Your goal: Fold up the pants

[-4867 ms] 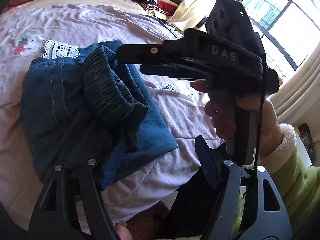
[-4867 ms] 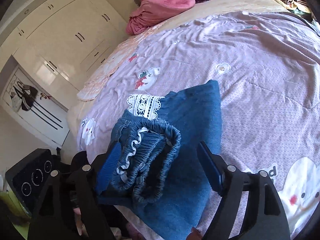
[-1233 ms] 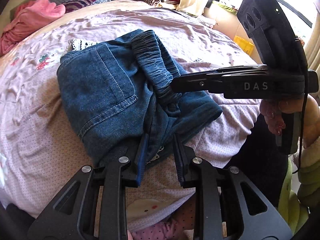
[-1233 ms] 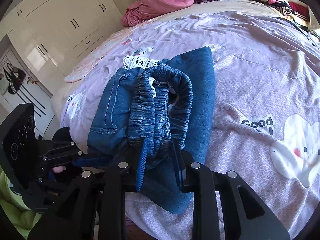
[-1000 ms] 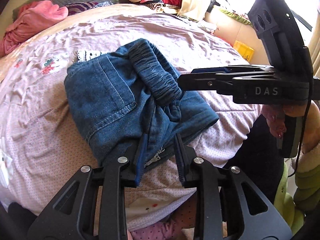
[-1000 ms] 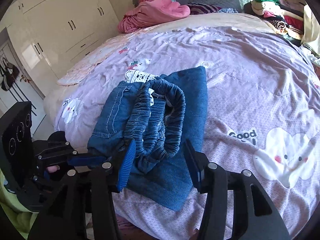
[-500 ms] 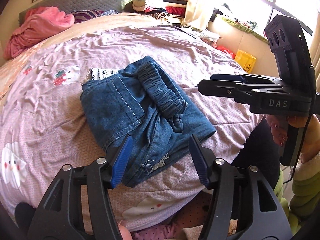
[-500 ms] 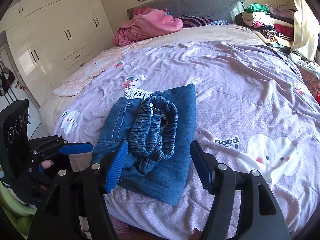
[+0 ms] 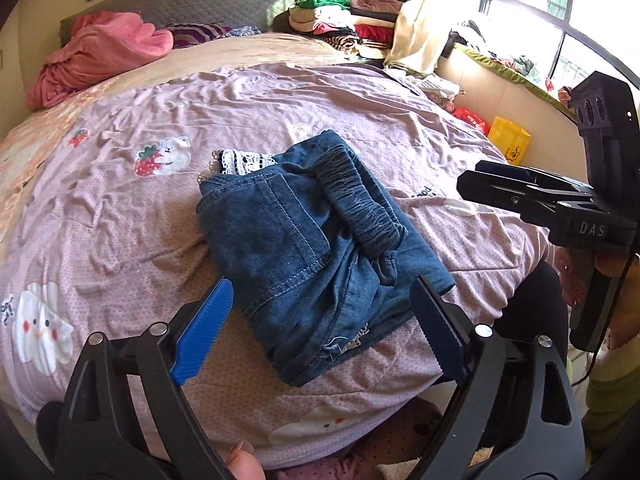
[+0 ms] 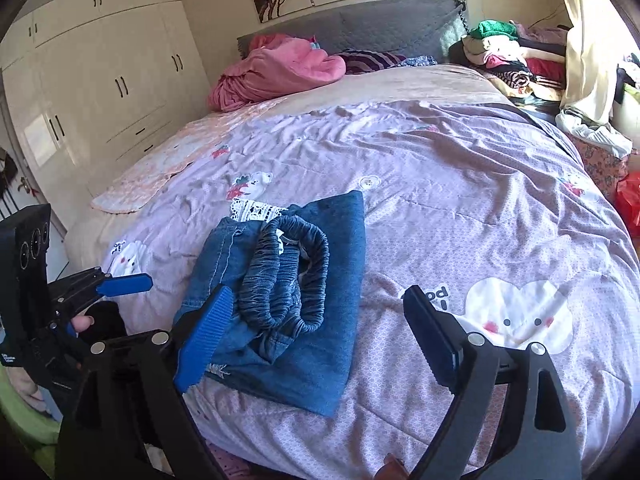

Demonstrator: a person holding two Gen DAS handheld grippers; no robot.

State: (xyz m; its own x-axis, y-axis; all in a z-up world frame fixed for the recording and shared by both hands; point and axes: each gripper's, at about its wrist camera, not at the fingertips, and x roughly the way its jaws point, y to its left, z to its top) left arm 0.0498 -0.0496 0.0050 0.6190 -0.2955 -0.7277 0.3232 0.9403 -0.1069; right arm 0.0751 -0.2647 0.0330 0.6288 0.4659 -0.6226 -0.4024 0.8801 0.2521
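Observation:
The blue denim pants (image 9: 316, 240) lie folded in a compact bundle near the front edge of the bed, the elastic waistband on top and white lace trim at the far side. They also show in the right wrist view (image 10: 288, 288). My left gripper (image 9: 320, 328) is open and empty, held above the bundle's near edge. My right gripper (image 10: 316, 336) is open and empty, held above the bundle's near edge. The right gripper also shows from the side in the left wrist view (image 9: 532, 196); the left one shows in the right wrist view (image 10: 120, 282).
The lilac bedspread (image 10: 480, 208) with cartoon prints covers the bed. A pink blanket (image 10: 280, 68) lies at the headboard. A pile of clothes (image 10: 508, 56) sits at the far right. White wardrobes (image 10: 100, 80) stand left. A yellow bag (image 9: 508, 140) is beside the bed.
Both grippers opened, let go of the pants and pulled back and up from the bundle. The folded pants stay on the bed.

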